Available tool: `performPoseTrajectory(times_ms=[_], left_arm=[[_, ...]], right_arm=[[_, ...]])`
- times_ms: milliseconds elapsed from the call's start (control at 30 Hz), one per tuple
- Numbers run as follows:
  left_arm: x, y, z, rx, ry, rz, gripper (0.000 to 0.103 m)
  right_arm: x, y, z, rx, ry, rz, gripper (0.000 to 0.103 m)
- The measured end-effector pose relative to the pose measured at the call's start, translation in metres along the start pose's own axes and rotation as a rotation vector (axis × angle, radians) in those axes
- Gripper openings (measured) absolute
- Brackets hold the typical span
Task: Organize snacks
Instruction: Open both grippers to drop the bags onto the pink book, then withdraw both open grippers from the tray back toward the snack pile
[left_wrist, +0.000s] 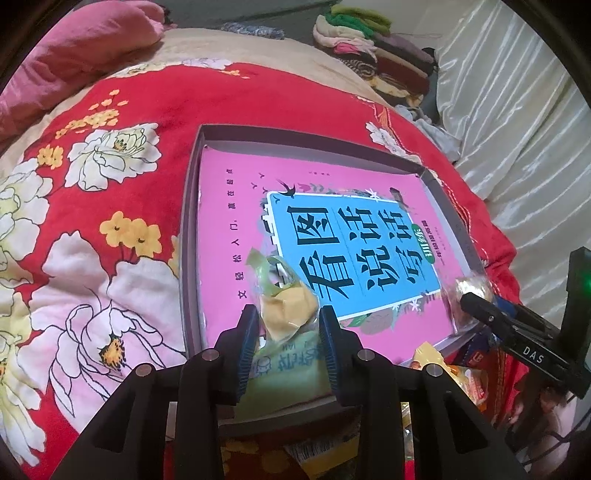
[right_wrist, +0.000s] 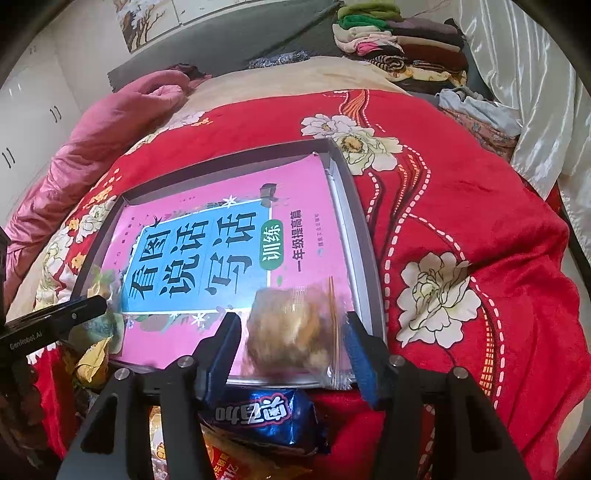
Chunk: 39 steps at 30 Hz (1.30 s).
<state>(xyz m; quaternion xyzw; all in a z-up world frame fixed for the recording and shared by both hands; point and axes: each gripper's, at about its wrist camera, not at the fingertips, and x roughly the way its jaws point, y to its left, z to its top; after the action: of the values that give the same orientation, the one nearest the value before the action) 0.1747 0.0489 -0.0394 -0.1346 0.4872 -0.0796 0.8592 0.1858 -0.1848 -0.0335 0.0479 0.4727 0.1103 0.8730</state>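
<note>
- A plush red blanket (left_wrist: 122, 110) printed with large cream and pink peonies and small yellow blossoms covers the bed; a crumpled pink quilt (right_wrist: 110, 122) lies along its far edge, and folded clothes (right_wrist: 402, 48) are stacked beyond.
- A shallow rectangular grey cardboard box (right_wrist: 364, 236) sits on the blanket, with low upright walls.
- A glossy pink book (left_wrist: 236, 206) with a blue title panel lies flat inside, filling most of the box floor.
- The left gripper (left_wrist: 288, 347) has black arms and ribbed blue pads; its fingers are clenched on a crinkly, translucent pale-green snack packet (left_wrist: 284, 306) with a yellow-orange piece inside, held over the near-left corner of the box.
- The right gripper (right_wrist: 291, 350) holds its jaws spread wide around a clear-wrapped pastry (right_wrist: 291, 328), round, golden-brown and crumbly; the pastry is blurred, and I cannot tell whether the pads touch it. It sits over the near-right part of the book.
- A shiny dark-blue foil snack pack (right_wrist: 266, 417) lies just outside the near box wall, beside orange and yellow wrappers (right_wrist: 236, 461).
</note>
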Motion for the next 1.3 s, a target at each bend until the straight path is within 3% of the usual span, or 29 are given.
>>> performPoseTrajectory(times_ms=[333,633,867,1300], left_arm=[[-0.008,-0.003,0.000,0.014,-0.010,-0.014,0.044],[-0.017,-0.002,0.001,0.008,-0.030,-0.019,0.050],[-0.030,-0.006,0.005,0.028,-0.067,-0.017,0.061],[-0.055,-0.009,0.007,0.041,-0.122,-0.026,0.067]], right_arm=[[-0.008,0.002,0.000,-0.004,-0.024,0.004,0.067],[-0.018,-0.003,0.001,0.011,-0.060,0.010,0.068],[-0.029,-0.004,0.002,0.016,-0.100,0.010,0.071],[-0.048,-0.004,0.002,0.023,-0.145,0.020,0.072]])
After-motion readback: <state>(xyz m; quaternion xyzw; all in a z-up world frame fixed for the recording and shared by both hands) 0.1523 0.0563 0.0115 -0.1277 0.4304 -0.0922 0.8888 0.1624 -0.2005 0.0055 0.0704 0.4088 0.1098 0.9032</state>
